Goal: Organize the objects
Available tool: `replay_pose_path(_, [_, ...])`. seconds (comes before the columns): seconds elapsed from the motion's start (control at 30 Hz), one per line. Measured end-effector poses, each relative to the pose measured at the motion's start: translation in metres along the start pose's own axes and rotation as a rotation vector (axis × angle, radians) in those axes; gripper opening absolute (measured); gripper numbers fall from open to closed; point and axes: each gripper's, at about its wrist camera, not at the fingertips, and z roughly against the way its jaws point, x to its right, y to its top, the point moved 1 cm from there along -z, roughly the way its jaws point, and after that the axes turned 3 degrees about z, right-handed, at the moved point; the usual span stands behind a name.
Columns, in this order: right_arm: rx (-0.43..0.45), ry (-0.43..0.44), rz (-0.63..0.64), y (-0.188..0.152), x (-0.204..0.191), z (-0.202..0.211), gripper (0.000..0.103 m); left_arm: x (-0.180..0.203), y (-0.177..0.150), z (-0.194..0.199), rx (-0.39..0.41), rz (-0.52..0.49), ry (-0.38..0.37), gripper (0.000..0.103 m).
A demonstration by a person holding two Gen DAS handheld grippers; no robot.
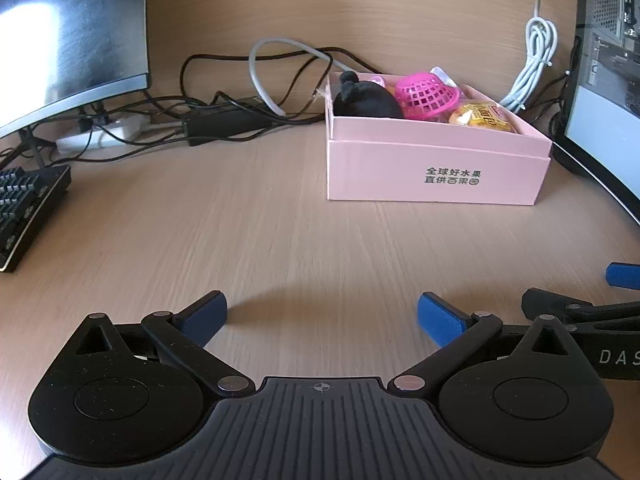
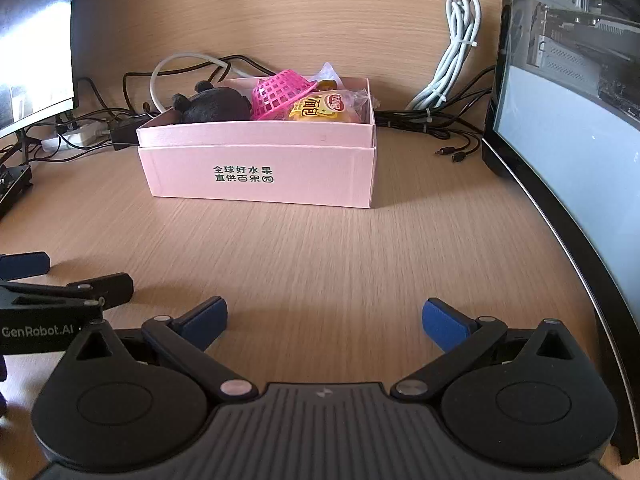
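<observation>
A pink cardboard box (image 1: 436, 172) (image 2: 260, 168) with dark printed characters stands on the wooden desk ahead. Inside it lie a black plush toy (image 1: 366, 100) (image 2: 216, 106), a pink plastic mesh basket (image 1: 426, 96) (image 2: 280, 92) and a yellow snack packet (image 1: 482, 118) (image 2: 324, 108). My left gripper (image 1: 322, 314) is open and empty, low over the desk, well short of the box. My right gripper (image 2: 324, 318) is open and empty, beside the left one. Each gripper's fingers (image 1: 624, 276) (image 2: 24, 264) show at the edge of the other's view.
A monitor (image 1: 60, 36) and a black keyboard (image 1: 24, 208) are at the left. A second monitor (image 2: 568, 168) stands at the right. Black cables and a power adapter (image 1: 224, 120) lie behind the box, and a coiled white cable (image 2: 456, 52) hangs on the wall.
</observation>
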Motion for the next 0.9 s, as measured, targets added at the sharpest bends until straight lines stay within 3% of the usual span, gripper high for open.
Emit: replay_pose_path(0.9, [-0.003,-0.002,-0.003,0.0023,0.0012,-0.0028,0.103,-0.0004,0.0001,-0.0005,0.000,0.001,0.000,0.103])
